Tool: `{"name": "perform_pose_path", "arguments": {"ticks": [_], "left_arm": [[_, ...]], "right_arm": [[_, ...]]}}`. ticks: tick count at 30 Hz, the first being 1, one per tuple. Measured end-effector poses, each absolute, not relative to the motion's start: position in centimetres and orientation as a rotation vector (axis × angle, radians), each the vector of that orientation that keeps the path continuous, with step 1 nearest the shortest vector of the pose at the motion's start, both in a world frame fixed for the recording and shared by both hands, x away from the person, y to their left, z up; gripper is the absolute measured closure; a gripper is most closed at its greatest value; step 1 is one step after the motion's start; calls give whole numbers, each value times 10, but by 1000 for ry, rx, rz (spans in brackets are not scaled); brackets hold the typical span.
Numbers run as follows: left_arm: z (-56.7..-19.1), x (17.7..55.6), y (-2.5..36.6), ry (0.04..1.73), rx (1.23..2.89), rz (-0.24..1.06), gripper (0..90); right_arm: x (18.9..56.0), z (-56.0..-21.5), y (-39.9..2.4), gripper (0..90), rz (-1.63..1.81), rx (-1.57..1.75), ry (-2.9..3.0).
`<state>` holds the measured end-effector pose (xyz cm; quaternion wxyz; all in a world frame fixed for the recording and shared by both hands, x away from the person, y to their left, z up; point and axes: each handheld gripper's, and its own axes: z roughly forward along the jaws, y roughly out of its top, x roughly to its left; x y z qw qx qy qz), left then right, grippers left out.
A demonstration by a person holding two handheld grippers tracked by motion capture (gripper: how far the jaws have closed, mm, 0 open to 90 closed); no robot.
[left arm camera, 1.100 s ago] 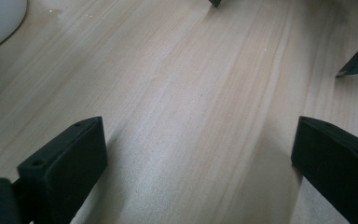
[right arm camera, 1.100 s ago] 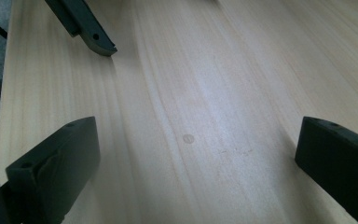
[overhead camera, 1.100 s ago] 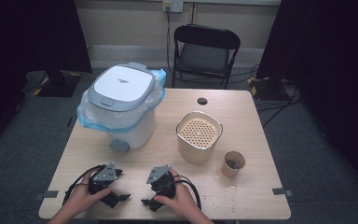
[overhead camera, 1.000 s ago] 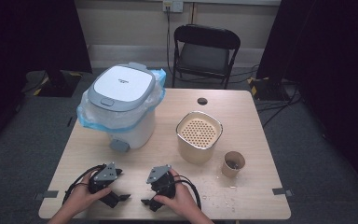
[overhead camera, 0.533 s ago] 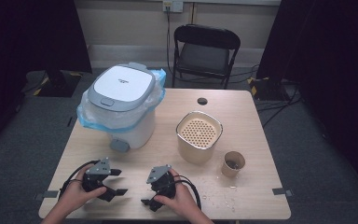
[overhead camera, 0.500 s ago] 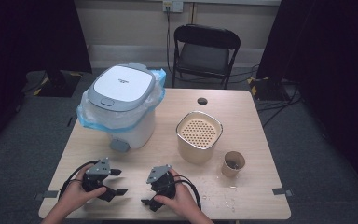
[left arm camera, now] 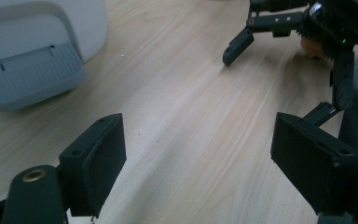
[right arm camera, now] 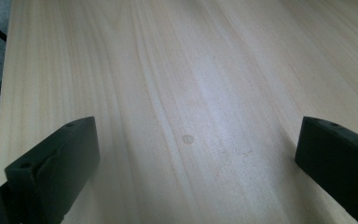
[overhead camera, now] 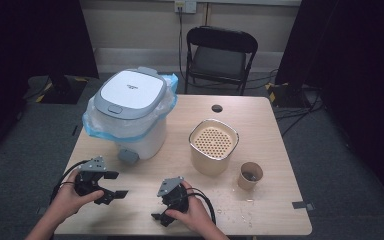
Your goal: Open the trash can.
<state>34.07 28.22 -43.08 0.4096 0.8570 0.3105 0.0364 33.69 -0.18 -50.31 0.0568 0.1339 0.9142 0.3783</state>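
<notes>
My left gripper (overhead camera: pixel 116 184) is held in a hand a little above the front left of the wooden table (overhead camera: pixel 260 115). It is open, its jaws have just been closing a little, and nothing is between them. In the left gripper view its gap (left arm camera: pixel 198 154) frames bare wood, with the right gripper (left arm camera: pixel 303 32) beyond. My right gripper (overhead camera: pixel 159 205) rests low at the front centre of the table, held by the other hand. It is open, with bare wood between the wide-set jaws (right arm camera: pixel 196 158).
A white rice cooker (overhead camera: pixel 130 115) with a grey lid, wrapped in a blue-edged plastic bag, stands at the back left; its grey foot (left arm camera: pixel 28 74) is close to my left gripper. A beige perforated-lid container (overhead camera: pixel 213 145) and a paper cup (overhead camera: pixel 251 175) stand to the right. Crumbs (overhead camera: pixel 240 207) lie near the front edge. A black chair (overhead camera: pixel 220 50) stands behind.
The left gripper has lifted off the table and shifted left, away from the right gripper, with its jaws slightly narrower. The right gripper has stayed still.
</notes>
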Motion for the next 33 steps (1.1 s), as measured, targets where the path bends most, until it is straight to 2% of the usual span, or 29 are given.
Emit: {"name": "perform_pose_path", "arguments": {"ticks": [33], "left_arm": [[-351,361,297,799,2113,147,166]], "right_arm": [[337,-503,-2,0,1148,405,2770]]}}
